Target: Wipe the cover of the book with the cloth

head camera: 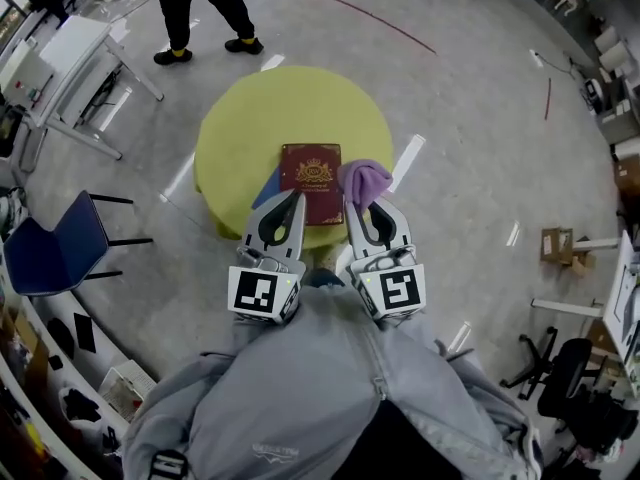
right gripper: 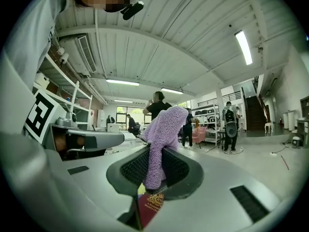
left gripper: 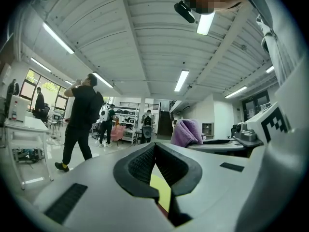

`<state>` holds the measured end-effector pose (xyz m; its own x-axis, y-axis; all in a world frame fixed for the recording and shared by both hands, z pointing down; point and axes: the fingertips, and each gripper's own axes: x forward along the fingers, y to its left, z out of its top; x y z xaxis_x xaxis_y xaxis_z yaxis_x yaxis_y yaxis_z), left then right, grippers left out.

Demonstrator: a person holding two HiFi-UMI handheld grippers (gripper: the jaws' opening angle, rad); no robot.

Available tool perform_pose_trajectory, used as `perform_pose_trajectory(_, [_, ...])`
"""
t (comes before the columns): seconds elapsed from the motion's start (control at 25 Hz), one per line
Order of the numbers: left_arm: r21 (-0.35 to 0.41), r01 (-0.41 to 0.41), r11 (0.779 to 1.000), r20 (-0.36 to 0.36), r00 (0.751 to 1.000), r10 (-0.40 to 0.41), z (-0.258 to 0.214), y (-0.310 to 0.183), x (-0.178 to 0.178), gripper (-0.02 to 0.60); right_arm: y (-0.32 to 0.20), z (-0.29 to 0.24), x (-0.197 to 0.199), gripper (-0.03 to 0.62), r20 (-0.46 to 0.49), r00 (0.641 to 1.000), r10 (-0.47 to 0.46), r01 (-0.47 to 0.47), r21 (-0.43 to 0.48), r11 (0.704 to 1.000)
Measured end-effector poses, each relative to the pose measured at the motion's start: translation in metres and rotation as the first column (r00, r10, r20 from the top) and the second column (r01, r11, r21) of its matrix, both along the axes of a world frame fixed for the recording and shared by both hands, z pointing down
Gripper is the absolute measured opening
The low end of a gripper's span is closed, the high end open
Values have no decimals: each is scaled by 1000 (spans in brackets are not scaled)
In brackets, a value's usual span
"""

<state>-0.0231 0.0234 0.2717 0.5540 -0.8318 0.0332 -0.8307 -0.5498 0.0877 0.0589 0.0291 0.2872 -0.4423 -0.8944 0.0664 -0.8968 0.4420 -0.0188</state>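
Nearest, the left gripper [head camera: 297, 198] has its jaws pressed together on nothing. The right gripper [head camera: 358, 204] pinches the purple cloth [head camera: 365, 180] at the right edge of the book [head camera: 311, 168], which lies flat on the yellow table [head camera: 230, 138]. The cloth looks soft and limp, so a bunched hold suits it. The stiff, light book may slide when wiped.

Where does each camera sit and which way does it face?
Head view: on the person's head, facing steeply down at table, book, both grippers; grey jacket shows.
Left gripper view: on the left gripper, along its shut jaws.
Right gripper view: on the right gripper, jaws shut on the cloth.
Both gripper views show the cloth.
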Motion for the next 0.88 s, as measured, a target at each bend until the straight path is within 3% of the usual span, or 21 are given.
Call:
perform_pose_trajectory(0.16, [-16, 47, 999, -3, 999, -47, 3, -19, 2, 18, -25, 3, 4, 75, -5, 999, -33, 33, -27, 999])
perform_pose_trajectory(0.44, [-7, 109, 994, 2, 994, -109, 1, -46, 6, 18, -56, 4, 8, 75, 9, 994, -105, 105, 15, 994])
perform_pose_trajectory(0.88, [-10, 131, 991, 13, 991, -130, 1, -58, 5, 18, -76, 1, 7, 75, -7, 989, -148, 149, 34, 988])
